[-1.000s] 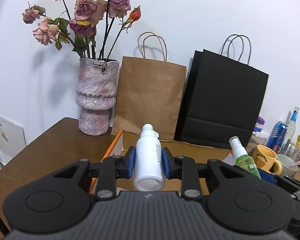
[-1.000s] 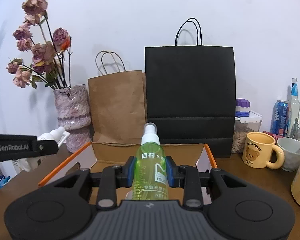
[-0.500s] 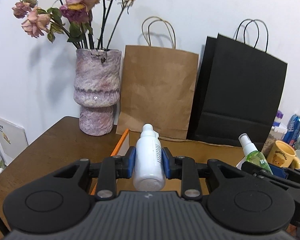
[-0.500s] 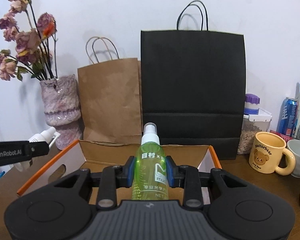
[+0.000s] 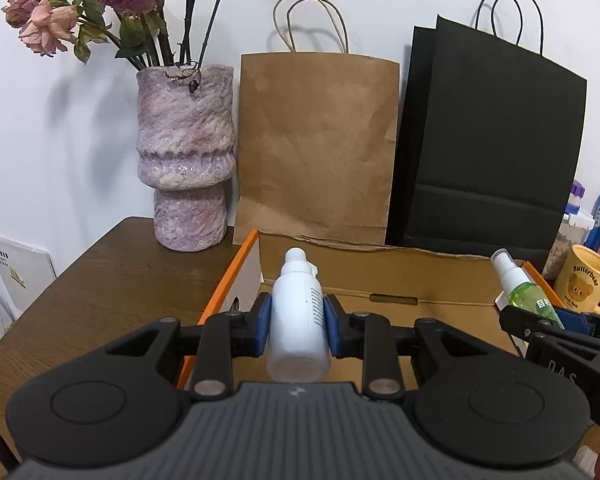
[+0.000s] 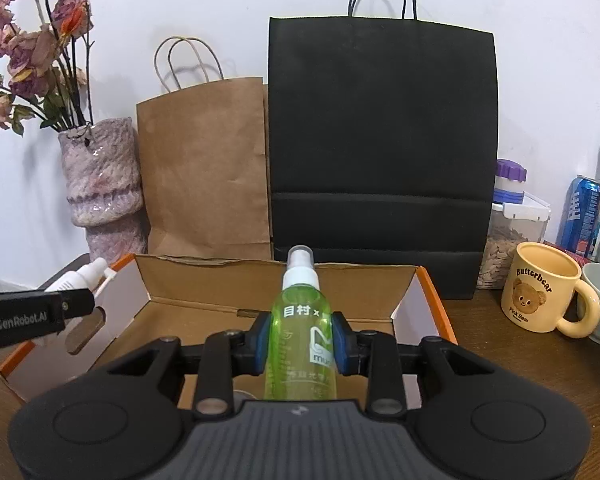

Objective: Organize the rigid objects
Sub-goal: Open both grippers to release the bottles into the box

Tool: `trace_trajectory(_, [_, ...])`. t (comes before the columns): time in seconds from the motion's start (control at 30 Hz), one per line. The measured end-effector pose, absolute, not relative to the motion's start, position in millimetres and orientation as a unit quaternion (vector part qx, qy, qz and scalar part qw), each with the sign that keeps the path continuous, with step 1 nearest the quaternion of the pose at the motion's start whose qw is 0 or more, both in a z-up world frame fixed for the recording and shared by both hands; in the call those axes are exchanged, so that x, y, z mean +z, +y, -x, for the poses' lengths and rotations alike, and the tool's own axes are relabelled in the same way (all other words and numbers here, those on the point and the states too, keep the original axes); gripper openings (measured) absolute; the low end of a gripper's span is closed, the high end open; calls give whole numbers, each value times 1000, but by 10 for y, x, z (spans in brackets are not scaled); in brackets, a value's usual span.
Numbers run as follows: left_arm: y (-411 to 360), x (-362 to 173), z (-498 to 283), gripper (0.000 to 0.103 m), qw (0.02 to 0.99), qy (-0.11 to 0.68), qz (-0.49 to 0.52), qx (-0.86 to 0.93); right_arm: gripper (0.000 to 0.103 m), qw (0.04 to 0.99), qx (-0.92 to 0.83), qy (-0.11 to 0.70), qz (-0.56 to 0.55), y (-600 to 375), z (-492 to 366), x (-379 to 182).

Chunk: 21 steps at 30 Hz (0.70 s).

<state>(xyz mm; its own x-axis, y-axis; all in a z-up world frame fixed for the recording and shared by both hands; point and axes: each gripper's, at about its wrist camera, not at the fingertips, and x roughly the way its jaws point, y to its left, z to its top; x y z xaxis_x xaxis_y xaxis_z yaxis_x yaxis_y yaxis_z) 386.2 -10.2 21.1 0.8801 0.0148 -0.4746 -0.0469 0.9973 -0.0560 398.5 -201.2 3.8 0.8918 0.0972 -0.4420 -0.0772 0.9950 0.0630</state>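
My left gripper (image 5: 297, 326) is shut on a white bottle (image 5: 298, 320), its cap pointing forward over the left end of an open cardboard box (image 5: 380, 276) with orange edges. My right gripper (image 6: 302, 338) is shut on a green spray bottle (image 6: 302, 334) with a white nozzle, held above the middle of the same box (image 6: 260, 280). In the left wrist view the green spray bottle (image 5: 520, 288) shows at the right; in the right wrist view the white bottle (image 6: 86, 276) shows at the left, behind my left gripper's side.
Behind the box stand a pink vase (image 5: 186, 152) of dried roses, a brown paper bag (image 5: 316, 144) and a black paper bag (image 6: 380, 152). To the right on the brown table (image 5: 112, 280) are a yellow bear mug (image 6: 540, 292), a food jar (image 6: 512, 232) and cans.
Both grippers have moved forward and lower toward the box, each still holding its bottle. The bags and vase now look larger and nearer.
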Motion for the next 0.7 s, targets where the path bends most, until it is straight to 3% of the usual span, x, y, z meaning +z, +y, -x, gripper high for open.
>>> trace_trajectory(0.1, [-95, 203, -3867, 29, 968, 247, 31, 14, 31, 970, 47, 237, -20, -2021, -4000, 19])
trace_trajectory(0.17, [-95, 195, -3873, 36, 968, 248, 24, 16, 31, 968, 47, 247, -22, -2038, -4021, 6])
trace_trajectory(0.23, [-79, 198, -3862, 58, 969, 246, 23, 20, 34, 968, 42, 245, -21, -2055, -4014, 9])
trace_trajectory(0.3, [-57, 216, -3848, 74, 970, 239, 24, 26, 56, 969, 34, 243, -15, -2064, -4004, 24])
trace_trajectory(0.37, [-34, 237, -3838, 89, 972, 233, 28, 30, 87, 971, 29, 238, -13, -2086, -3998, 35])
trace_trajectory(0.4, [-16, 249, -3832, 101, 972, 230, 31, 31, 91, 971, 28, 236, -14, -2095, -3998, 39])
trace_trajectory(0.47, [8, 266, -3814, 103, 974, 223, 38, 30, 100, 971, 23, 235, -17, -2112, -4000, 44])
trace_trajectory(0.7, [10, 290, -3809, 103, 974, 220, 40, 30, 103, 972, 23, 235, -17, -2107, -3992, 61])
